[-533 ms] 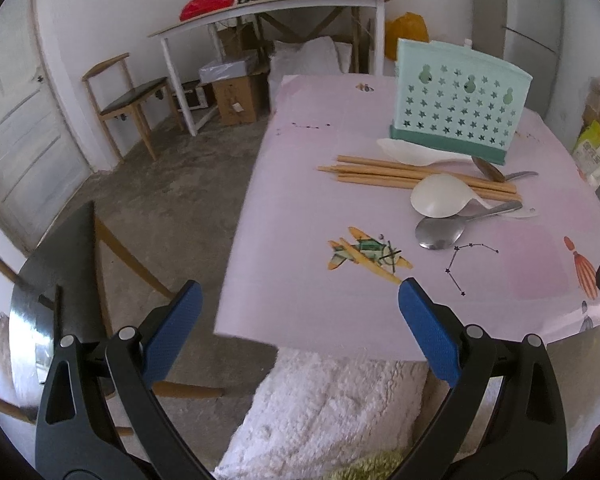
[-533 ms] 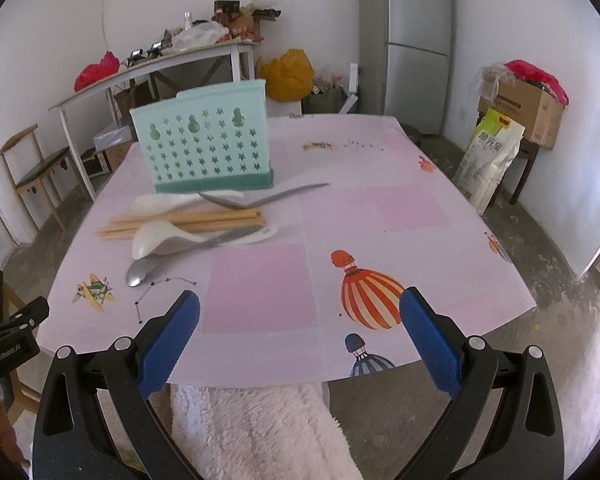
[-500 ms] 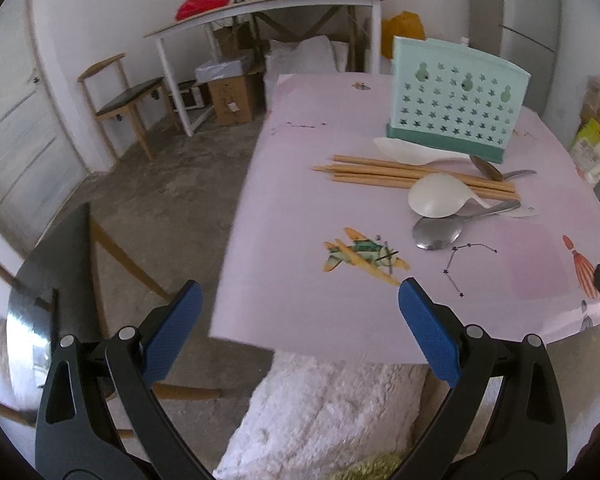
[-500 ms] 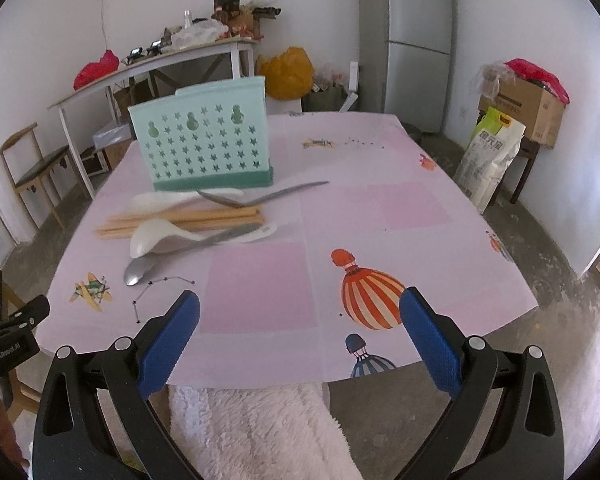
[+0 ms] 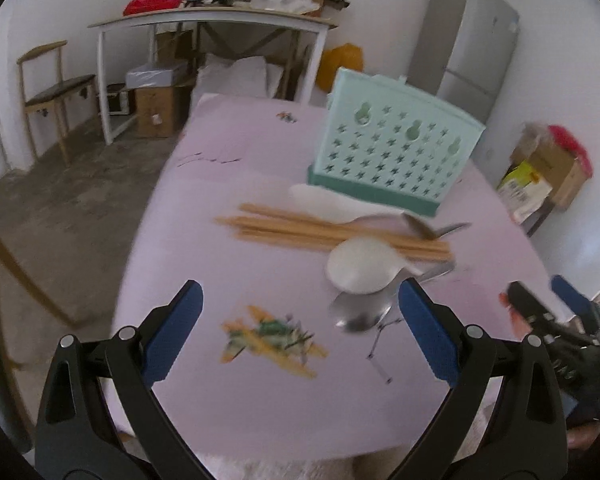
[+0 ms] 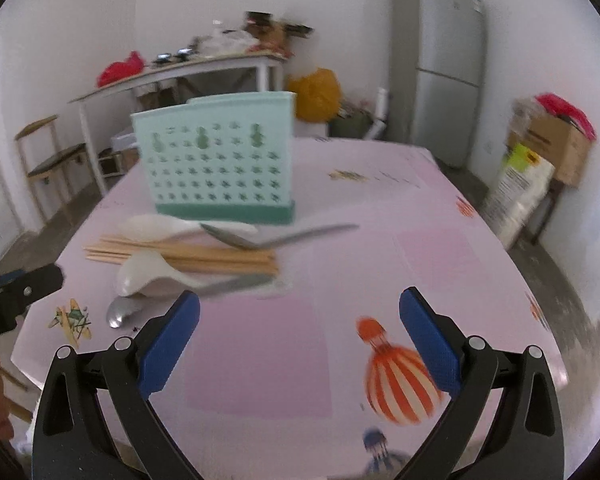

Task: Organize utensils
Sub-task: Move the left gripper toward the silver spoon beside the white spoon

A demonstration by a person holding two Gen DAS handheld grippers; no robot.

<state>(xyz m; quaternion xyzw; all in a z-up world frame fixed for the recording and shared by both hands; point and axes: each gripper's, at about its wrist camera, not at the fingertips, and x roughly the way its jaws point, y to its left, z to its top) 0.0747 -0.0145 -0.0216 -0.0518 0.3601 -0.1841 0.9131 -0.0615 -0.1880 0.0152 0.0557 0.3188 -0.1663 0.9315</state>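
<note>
2 grippers, both empty, fingers spread wide apart. Since half a second ago both have moved in over the near edge of the table (image 6: 380, 208), and the utensil pile now sits larger in each view; nothing in the pile has shifted.

Left gripper (image 5: 300, 336): hovers above the near-left part of the table, over the plane print, close to the pile but touching nothing.

Right gripper (image 6: 300, 340): hovers over the near edge, just right of the pile, also clear of it.

Holder (image 6: 216, 160): mint green, star-punched, upright past the middle of the table, no utensil seen in it.

Chopsticks (image 6: 180, 256): several, wooden, lying flat in a bundle just in front of the holder.

White spoons (image 6: 144, 272): 2, one in front of the bundle, one behind it.

Metal spoons (image 5: 360, 312): 2, one nearest the near edge, one crossing the far side of the bundle.

Judgement: sorting not begun; the approach suggests a first pick is next, likely the nearest spoon.
</note>
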